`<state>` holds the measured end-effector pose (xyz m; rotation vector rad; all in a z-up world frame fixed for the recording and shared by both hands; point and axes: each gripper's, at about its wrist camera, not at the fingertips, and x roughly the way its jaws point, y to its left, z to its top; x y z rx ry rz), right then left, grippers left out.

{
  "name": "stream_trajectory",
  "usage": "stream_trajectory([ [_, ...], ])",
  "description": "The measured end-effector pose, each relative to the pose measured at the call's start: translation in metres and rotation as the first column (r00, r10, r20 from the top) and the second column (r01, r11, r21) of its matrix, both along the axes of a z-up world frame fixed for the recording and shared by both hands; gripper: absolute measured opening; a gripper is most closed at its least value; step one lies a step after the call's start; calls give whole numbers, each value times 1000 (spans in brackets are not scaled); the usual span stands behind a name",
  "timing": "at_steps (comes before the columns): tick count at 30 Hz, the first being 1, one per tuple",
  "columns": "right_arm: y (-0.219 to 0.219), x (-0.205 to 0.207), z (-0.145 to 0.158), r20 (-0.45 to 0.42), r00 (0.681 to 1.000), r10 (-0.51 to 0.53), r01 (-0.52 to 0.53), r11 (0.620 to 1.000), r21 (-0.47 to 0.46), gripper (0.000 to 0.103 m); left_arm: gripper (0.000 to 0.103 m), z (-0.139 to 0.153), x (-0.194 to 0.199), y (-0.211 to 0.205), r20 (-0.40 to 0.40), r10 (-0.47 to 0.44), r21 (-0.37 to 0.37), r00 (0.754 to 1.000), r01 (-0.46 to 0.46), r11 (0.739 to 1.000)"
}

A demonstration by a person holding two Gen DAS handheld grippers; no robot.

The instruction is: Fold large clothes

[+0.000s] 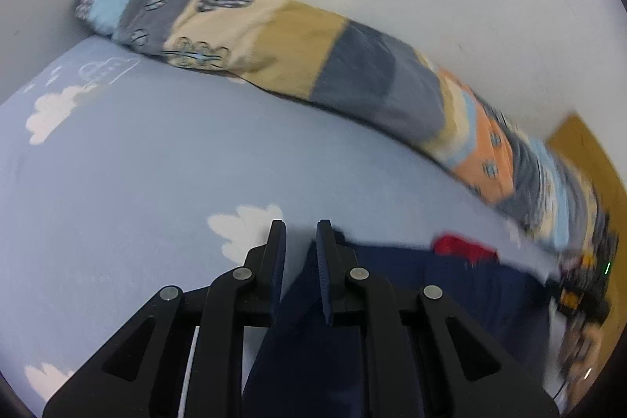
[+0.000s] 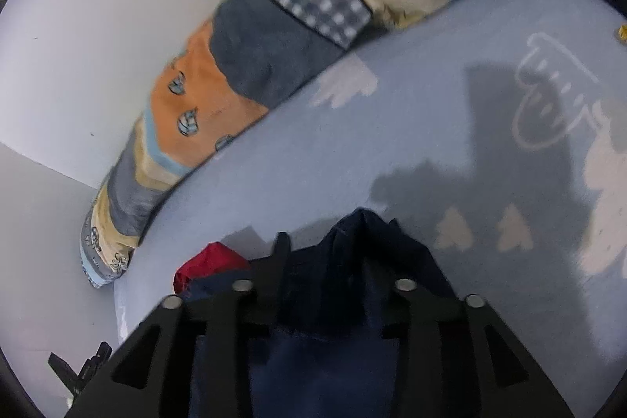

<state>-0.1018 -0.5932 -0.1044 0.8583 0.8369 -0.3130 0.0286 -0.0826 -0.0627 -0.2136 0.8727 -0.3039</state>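
Navy garment (image 1: 411, 300) lies on the bed's cloud-print sheet (image 1: 137, 183), red lining (image 1: 464, 246) showing, patchwork blanket roll (image 1: 274, 38) along the wall. Left tool (image 1: 301, 234) narrowed, navy edge between its fingers; whether they pinch it, cannot tell. Right tool (image 2: 337, 241) parted, cloth bunched between.

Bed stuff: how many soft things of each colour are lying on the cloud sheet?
Navy: 1, the navy garment
Red: 1, the red cloth
Patchwork, many colours: 1, the rolled blanket
Total: 3, on the cloud sheet
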Motion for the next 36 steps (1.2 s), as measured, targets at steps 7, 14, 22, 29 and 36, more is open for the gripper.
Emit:
stream_trajectory([
  [7,-1,-35,53,138,990,33,-29,999,-27,53,15,-7,-50,-20,-21,-119,-5,993,119,993],
  [14,49,-60,56,122,974,191,-183,980,-73,57,21,-23,-121,-71,-40,-299,121,953,302,946],
  [22,139,-62,-2,-38,904,426,-420,868,-265,29,26,-66,-152,-107,-64,-350,314,935,351,882],
  [29,84,-131,-48,-101,981,163,-169,984,-50,0,45,-78,-156,-71,-90,-246,345,965,262,901],
  [36,93,-203,-29,-208,978,-12,-5,997,-81,3,46,-65,-193,-70,-130,-170,339,977,205,918],
])
